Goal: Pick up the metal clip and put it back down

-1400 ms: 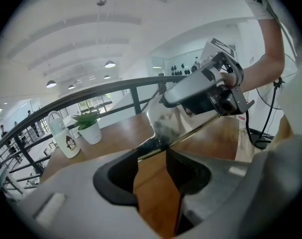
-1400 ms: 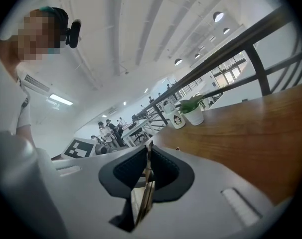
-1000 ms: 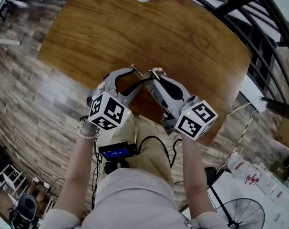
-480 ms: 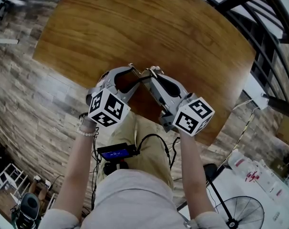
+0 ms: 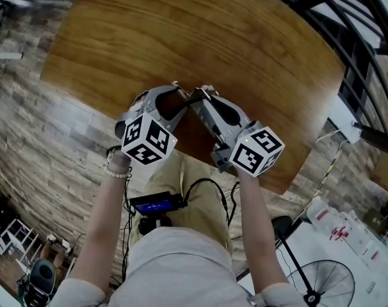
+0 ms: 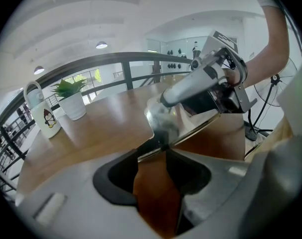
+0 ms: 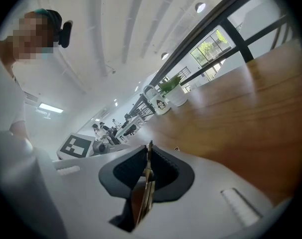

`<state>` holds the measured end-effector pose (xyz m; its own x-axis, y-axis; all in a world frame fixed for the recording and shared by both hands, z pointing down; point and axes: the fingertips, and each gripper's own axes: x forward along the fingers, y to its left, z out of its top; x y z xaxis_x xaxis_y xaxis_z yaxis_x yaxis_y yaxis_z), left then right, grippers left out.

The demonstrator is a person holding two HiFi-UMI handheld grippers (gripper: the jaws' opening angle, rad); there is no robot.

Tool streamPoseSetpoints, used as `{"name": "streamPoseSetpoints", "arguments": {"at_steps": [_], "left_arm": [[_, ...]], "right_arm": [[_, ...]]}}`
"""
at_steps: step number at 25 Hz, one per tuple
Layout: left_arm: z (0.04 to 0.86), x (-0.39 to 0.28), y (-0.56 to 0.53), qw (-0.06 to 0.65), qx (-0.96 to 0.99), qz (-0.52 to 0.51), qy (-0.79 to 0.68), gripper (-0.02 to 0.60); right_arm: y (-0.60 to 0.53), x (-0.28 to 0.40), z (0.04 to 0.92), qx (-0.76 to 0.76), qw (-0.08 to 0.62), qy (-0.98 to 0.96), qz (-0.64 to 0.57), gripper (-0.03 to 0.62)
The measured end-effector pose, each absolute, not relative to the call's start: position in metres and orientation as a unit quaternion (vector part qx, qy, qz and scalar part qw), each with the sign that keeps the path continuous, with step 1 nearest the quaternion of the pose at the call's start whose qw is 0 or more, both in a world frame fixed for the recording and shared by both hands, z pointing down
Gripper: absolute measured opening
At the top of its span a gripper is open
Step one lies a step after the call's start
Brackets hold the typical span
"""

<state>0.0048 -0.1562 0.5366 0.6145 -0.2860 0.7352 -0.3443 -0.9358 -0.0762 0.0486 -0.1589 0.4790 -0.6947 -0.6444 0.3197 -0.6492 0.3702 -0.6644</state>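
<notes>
Broadly, a brown wooden desk fills the upper half of the head view, with plank flooring to its left and a dark railing along the upper right. The person's two arms reach up from the bottom of the frame. The left gripper and the right gripper meet tip to tip near the middle, over the desk's near edge.

The metal clip (a thin, shiny strip) spans the gap between them. In the left gripper view its lower end is pinched between the dark fingers. In the right gripper view it shows edge-on, with the fingers pressed against both its sides. Whether it touches the wood I cannot tell.

At the far edge of the desk, at left in the left gripper view, stand a potted plant and a white mug.
</notes>
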Motion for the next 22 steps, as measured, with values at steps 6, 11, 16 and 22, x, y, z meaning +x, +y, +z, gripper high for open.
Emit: {"name": "streamPoseSetpoints", "arguments": {"at_steps": [6, 11, 16, 22], "left_arm": [[0.541, 0.002, -0.158, 0.043, 0.898, 0.4, -0.177, 0.17], [0.54, 0.004, -0.159, 0.05, 0.9, 0.392, -0.185, 0.17], [0.539, 0.008, -0.158, 0.05, 0.902, 0.39, -0.181, 0.17], [0.536, 0.006, -0.158, 0.067, 0.906, 0.371, -0.191, 0.17]], "right_arm": [[-0.159, 0.05, 0.493, 0.409, 0.021, -0.817, 0.406, 0.051], [-0.159, 0.047, 0.502, 0.422, 0.055, -0.813, 0.396, 0.049], [-0.16, 0.044, 0.508, 0.425, 0.072, -0.811, 0.394, 0.046], [-0.162, 0.046, 0.512, 0.433, 0.075, -0.806, 0.397, 0.055]]}}
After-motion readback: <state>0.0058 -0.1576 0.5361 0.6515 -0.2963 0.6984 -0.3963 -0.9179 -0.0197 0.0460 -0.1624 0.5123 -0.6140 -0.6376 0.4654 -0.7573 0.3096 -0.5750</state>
